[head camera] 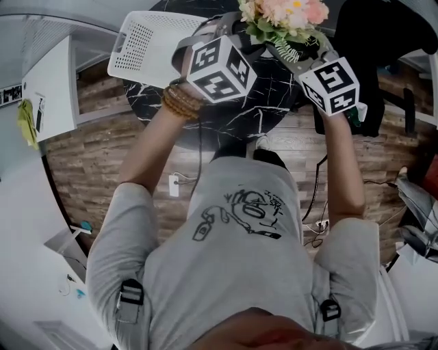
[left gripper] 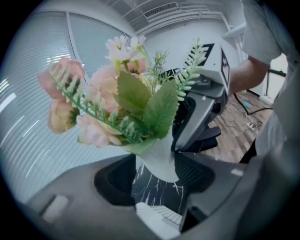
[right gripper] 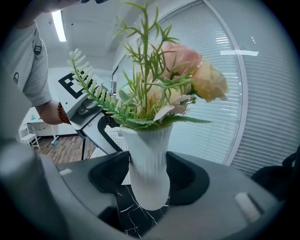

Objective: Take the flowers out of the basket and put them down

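Both forearms (head camera: 147,154) extended over the table (head camera: 260,102); right gripper (right gripper: 147,176) clamps the white vase (right gripper: 149,140) of flowers (right gripper: 180,58), left gripper (left gripper: 157,176) apparently likewise.

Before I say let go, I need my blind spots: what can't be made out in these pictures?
Vase base against the table, both gripper views: the angle leaves contact or a gap unclear.
Vase body, head view: hidden beneath the flowers, themselves cut by the top edge.
Basket contents, head view: too small and pale to tell.
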`<state>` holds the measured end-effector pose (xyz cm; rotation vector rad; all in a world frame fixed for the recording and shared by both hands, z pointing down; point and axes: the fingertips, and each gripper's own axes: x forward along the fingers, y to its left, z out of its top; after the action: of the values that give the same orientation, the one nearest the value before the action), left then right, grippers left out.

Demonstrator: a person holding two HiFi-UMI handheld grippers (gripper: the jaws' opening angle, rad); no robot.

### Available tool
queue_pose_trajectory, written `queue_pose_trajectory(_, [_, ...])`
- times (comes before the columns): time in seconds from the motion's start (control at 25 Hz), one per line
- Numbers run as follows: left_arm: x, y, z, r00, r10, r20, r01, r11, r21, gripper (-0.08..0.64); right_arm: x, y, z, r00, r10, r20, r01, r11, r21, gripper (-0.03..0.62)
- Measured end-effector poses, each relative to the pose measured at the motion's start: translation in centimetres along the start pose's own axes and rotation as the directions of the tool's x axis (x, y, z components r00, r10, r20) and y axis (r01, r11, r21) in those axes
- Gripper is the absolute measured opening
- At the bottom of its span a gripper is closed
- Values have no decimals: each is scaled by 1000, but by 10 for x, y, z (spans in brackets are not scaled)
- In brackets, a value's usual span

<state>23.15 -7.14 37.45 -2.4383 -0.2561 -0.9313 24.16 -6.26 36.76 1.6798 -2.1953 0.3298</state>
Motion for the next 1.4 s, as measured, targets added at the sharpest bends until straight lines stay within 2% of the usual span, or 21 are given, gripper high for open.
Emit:
queue_pose_trajectory(0.52, [43,-49,-42,998,-50,-31,49,998,-25,258,16,15,-72,1000,20,-9,-19,999,39,259])
queue_pose_trajectory(1.0, [80,-88,-81,997,-63,-39,61,997,-55,255,34,27,-135,1000,25,-14,-24,998,54,258])
queue_pose_trajectory(1.4, [100,-105,-100,995,-78,-61,75,995,-59,255,44,31,-166,999,30,-13,-29,997,72,258])
